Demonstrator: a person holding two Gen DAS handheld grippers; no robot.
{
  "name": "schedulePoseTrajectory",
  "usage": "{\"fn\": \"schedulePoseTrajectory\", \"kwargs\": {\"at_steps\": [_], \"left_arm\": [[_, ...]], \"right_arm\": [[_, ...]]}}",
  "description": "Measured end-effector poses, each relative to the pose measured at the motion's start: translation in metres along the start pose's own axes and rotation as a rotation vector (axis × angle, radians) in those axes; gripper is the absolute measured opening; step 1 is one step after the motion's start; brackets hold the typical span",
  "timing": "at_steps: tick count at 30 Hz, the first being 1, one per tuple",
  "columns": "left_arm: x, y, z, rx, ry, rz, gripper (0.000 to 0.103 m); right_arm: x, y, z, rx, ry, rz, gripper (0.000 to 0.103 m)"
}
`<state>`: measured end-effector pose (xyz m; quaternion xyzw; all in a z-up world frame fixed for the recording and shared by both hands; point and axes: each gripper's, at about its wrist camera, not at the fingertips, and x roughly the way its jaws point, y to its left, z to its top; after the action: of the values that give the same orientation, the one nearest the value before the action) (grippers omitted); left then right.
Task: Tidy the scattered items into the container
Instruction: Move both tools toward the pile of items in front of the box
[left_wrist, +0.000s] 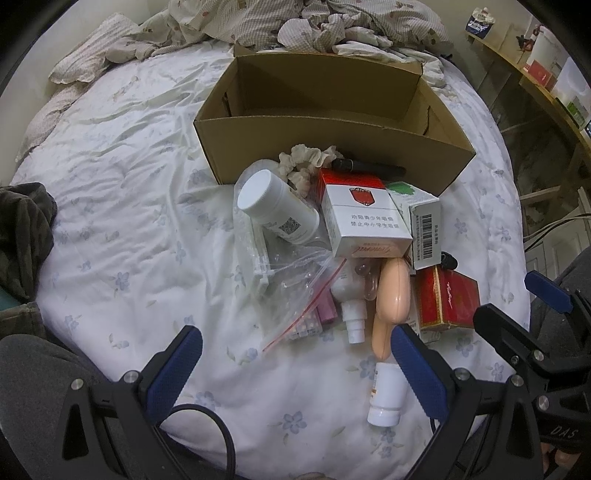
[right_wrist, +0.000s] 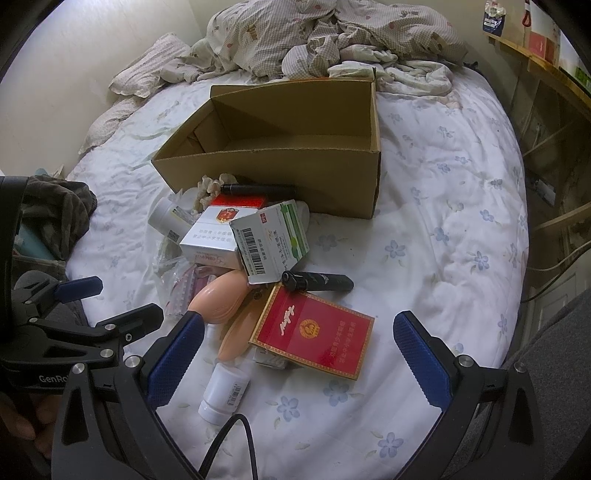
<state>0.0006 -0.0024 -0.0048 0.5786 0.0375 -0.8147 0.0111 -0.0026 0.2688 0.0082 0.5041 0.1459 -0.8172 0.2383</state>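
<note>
Bed: we see a white flowered sheet (left_wrist: 122, 229) filling both views; its edges bend away in the fisheye rim, and a rumpled checked quilt (right_wrist: 332, 37) crowds the 12 o'clock side.
Container: the open cardboard box (left_wrist: 332, 144) stands upright past the pile, at 12 o'clock from it. We can only see part of its floor, behind the near wall.
Pile: the scattered items lie heaped on the sheet against the box's near wall, overlapping so that several are half covered.
Red packet: a flat red carton (right_wrist: 314, 332) lies at the pile's 5 o'clock edge, with something pale beneath it that we cannot identify.
White-and-red box (left_wrist: 364, 221): sits on top, mid-pile, hiding what is under it.
Barcode box (right_wrist: 269, 240): tilted, leaning on its neighbours.
White jar (left_wrist: 277, 210): on its side, over a clear bag (left_wrist: 295, 280) whose contents we cannot make out.
Small white bottle (left_wrist: 384, 395): lying apart at 6 o'clock, partly behind a finger.
Left gripper (left_wrist: 295, 373): fingers spread wide, gripping nothing, above bare sheet.
Right gripper (right_wrist: 299, 354): fingers equally wide apart, empty, with the red carton seen between them but untouched.
</note>
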Motion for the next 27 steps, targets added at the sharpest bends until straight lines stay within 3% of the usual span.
{"fn": "schedulePoseTrajectory", "kwargs": {"at_steps": [18, 27], "left_arm": [[0.004, 0.003, 0.000, -0.015, 0.002, -0.014, 0.102], [0.002, 0.018, 0.006, -0.066, -0.012, -0.054, 0.102]], "right_arm": [[0.002, 0.000, 0.000, 0.006, 0.002, 0.001, 0.103], [0.014, -0.005, 0.017, 0.057, 0.069, 0.095, 0.102]]}}
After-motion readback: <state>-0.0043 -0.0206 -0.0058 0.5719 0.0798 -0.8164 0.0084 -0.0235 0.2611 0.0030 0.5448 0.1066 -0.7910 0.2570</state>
